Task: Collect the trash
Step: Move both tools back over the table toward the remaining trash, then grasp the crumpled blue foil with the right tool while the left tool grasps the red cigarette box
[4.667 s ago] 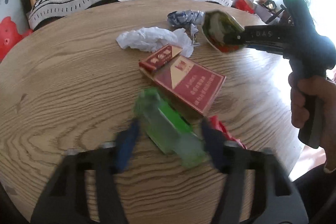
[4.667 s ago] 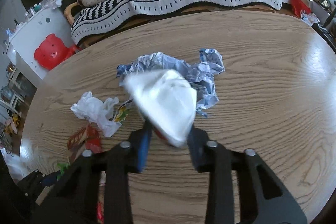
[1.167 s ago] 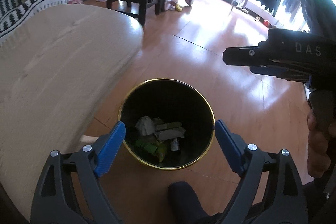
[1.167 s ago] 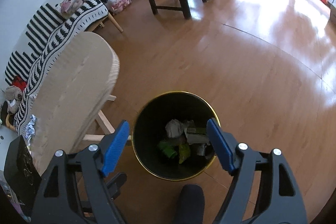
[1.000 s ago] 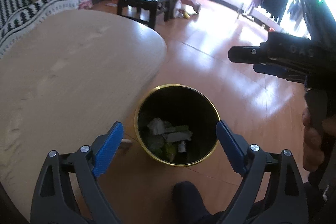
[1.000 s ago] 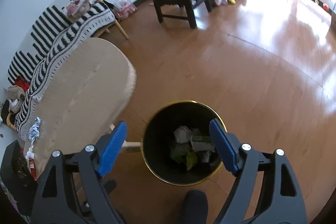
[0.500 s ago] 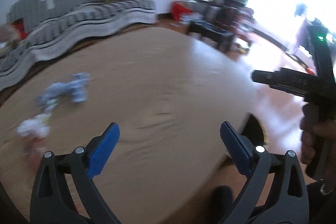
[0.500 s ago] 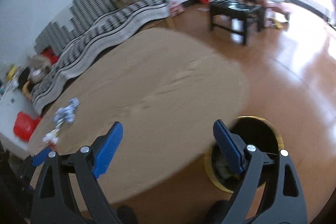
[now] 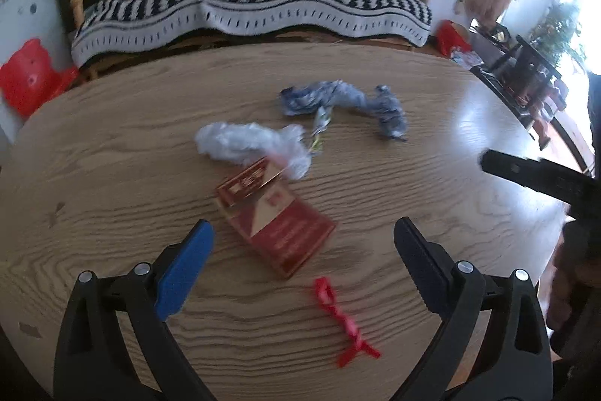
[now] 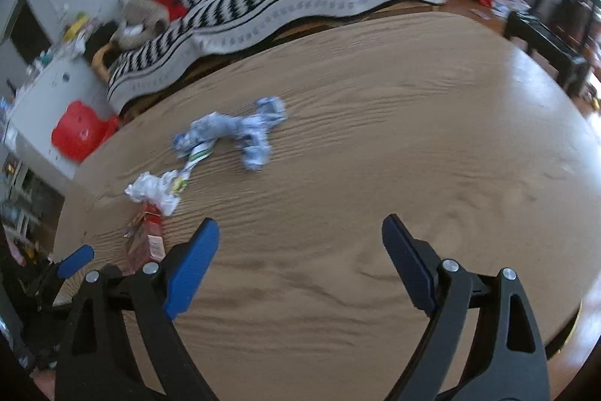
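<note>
Both views have swung from bin back to table (image 9: 94,145). Left gripper (image 9: 302,243) and right gripper (image 10: 300,243) empty, jaws wide from dropping. Red carton (image 9: 276,218) and crumpled wrappers (image 9: 249,143) remain.

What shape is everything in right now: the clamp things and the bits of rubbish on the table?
Left gripper: open, empty.
Right gripper: open, empty.
Red box: lying flat, lid flap open.
White plastic bag: crumpled, against the box's lid end.
Blue wrapper: crumpled, twisted.
Red strip: lying twisted, near edge.
</note>
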A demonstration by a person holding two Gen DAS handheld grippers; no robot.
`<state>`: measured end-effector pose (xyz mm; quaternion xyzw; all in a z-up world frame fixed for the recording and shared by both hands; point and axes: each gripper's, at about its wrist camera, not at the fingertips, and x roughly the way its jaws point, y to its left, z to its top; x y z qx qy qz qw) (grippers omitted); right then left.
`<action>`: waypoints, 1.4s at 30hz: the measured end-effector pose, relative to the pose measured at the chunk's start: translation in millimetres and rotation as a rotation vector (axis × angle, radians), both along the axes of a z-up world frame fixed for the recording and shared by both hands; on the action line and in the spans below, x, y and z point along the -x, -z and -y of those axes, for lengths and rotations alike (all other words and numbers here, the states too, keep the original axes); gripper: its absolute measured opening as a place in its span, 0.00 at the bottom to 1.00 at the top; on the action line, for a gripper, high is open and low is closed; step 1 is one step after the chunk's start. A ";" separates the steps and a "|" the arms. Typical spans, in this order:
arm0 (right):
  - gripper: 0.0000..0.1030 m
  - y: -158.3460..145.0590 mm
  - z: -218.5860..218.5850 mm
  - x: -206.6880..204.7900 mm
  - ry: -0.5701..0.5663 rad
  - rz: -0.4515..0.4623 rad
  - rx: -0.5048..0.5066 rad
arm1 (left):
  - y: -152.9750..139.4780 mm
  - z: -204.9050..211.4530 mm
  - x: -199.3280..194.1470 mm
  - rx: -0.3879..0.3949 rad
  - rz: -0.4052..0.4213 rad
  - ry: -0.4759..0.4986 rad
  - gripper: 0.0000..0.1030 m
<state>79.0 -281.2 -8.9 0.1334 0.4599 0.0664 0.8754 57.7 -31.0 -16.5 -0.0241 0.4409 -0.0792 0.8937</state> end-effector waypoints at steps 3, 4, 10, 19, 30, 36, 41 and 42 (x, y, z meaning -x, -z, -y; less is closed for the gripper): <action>0.83 10.1 -32.4 -24.8 -0.039 0.004 0.056 | 13.8 -8.6 -1.9 0.022 -0.037 -0.025 0.91; 0.83 13.1 -41.3 -32.6 -0.046 0.007 0.076 | 18.7 -9.7 -4.1 0.027 -0.053 -0.027 0.91; 0.83 34.9 -61.3 -74.0 -0.042 0.004 0.126 | 45.1 -11.7 -22.6 0.035 -0.126 -0.069 0.91; 0.63 58.8 -71.6 -109.7 -0.032 -0.005 0.167 | 53.1 -8.4 -35.1 0.029 -0.115 -0.088 0.86; 0.26 44.3 -50.5 -91.0 -0.039 0.026 0.144 | 35.3 -0.4 -25.6 0.006 -0.085 -0.062 0.74; 0.26 27.4 -27.5 -60.7 -0.035 0.034 0.158 | 17.0 9.3 -20.7 0.020 -0.053 -0.049 0.73; 0.26 13.8 2.6 -28.3 -0.014 0.042 0.157 | 8.2 38.3 -17.0 0.029 -0.036 0.000 0.73; 0.26 11.0 11.0 -20.6 -0.006 0.043 0.150 | 6.9 46.4 -15.7 0.031 -0.033 0.013 0.73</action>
